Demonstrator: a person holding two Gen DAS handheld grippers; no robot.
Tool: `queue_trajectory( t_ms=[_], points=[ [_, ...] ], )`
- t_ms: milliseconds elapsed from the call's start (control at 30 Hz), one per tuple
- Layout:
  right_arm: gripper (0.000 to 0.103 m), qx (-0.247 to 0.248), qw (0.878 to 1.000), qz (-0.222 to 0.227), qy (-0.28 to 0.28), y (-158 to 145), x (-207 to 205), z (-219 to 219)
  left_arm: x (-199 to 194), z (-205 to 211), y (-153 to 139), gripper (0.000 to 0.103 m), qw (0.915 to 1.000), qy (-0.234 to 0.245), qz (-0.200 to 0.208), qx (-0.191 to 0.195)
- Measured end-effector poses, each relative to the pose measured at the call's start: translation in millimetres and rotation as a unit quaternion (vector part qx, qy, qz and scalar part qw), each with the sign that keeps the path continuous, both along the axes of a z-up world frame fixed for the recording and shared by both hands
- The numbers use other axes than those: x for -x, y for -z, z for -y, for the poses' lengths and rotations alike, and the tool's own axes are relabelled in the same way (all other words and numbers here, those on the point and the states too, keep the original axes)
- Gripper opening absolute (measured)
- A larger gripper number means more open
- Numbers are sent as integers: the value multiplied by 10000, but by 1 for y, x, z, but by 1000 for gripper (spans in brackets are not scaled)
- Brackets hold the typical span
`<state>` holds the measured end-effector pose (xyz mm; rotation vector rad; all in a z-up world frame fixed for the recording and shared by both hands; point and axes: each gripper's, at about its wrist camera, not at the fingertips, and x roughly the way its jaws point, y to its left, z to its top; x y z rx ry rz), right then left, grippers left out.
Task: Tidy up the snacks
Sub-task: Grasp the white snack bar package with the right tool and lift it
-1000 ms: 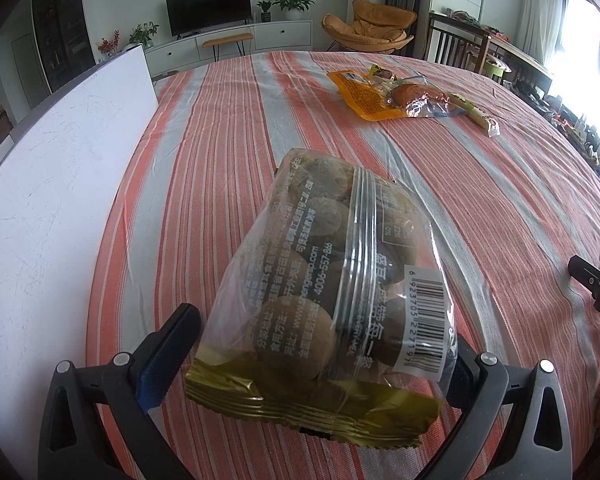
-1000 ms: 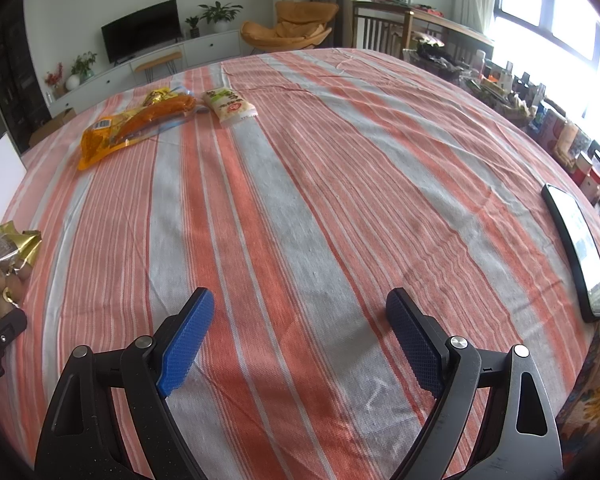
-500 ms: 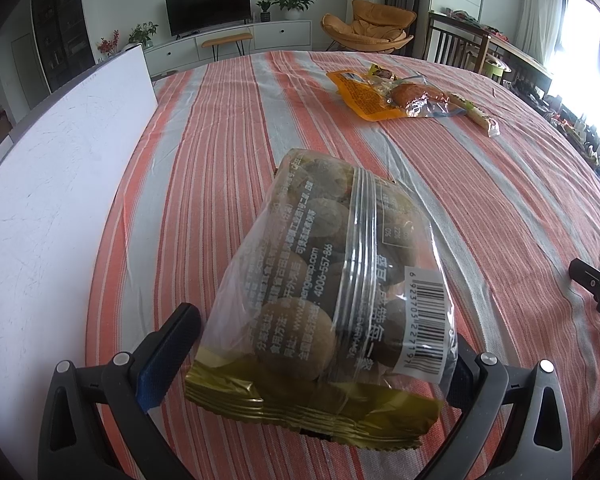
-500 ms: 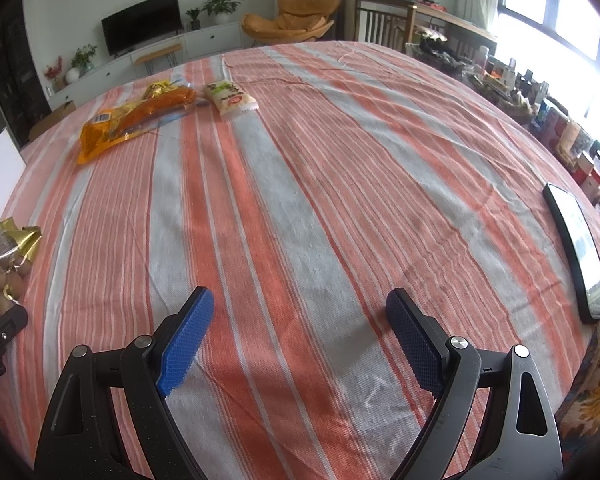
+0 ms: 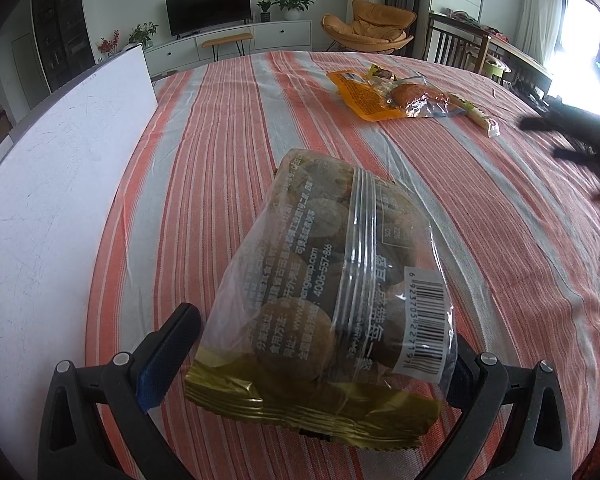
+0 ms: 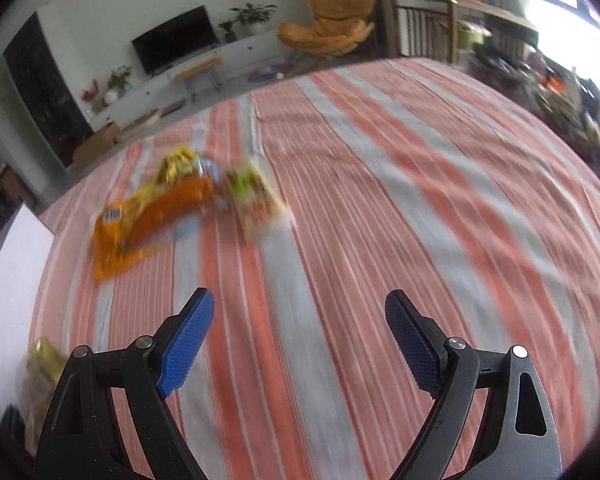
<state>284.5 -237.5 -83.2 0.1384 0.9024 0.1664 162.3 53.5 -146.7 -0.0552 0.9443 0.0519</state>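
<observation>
Resting between the fingers of the left gripper (image 5: 320,364) is a clear snack bag (image 5: 332,292) with a gold sealed edge and a barcode label; round brown pieces show through the film. Left of this gripper stands a white board (image 5: 60,184), its edge running forward alongside the left finger. The bag's gold edge lies nearest the gripper body and its far end points ahead. The blue-padded left finger (image 5: 168,356) stands just beside the bag with a small gap showing; the right finger is hidden behind the bag, so it cannot be told whether the jaws pinch the bag or merely flank it. The bag sits on a striped tablecloth (image 5: 228,152) of orange-red and grey bands. Ahead and to the right of the left gripper, well apart from it, lies an orange packet (image 5: 360,94) touching a clear wrapper with a brown item (image 5: 414,98). A pale slim packet (image 5: 480,116) lies just right of these.

The right gripper (image 6: 300,340) has its jaws spread wide with only cloth between them. The right wrist view is blurred. Ahead and to the left of this gripper lies the orange packet, and just right of it a pale green-printed packet (image 6: 256,200). At the lower left edge of that view the gold-edged bag appears beside the left finger.
</observation>
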Motion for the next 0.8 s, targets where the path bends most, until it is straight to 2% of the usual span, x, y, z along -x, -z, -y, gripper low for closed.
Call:
queue_trajectory(
  t_ms=[100, 267, 300, 333, 367, 500, 633, 800],
  points=[
    [87, 253, 9990, -218, -286, 8, -46, -21, 0, -1, 0, 103, 10000, 4, -1, -2],
    [85, 921, 9927, -254, -733, 31, -76, -53, 2, -1, -1, 103, 10000, 8, 3, 1],
    [71, 1061, 9910, -56, -818, 32, -74, -59, 2, -1, -1, 103, 10000, 8, 4, 1],
    [60, 983, 9915, 10, -854, 31, -72, -60, 2, -1, -1, 103, 10000, 7, 3, 0],
    [37, 990, 9918, 88, -806, 29, -68, -60, 1, -1, -1, 103, 10000, 8, 4, 0],
    [35, 764, 9946, -102, -692, 26, -44, -56, 2, -1, -1, 103, 10000, 9, 3, 0],
    [36, 633, 9962, -399, -437, 22, 16, -52, 2, 0, -1, 103, 10000, 10, 4, 0],
    [36, 624, 9963, -418, -408, 16, 96, -58, 2, 0, -1, 103, 10000, 8, 2, -1]
  ],
)
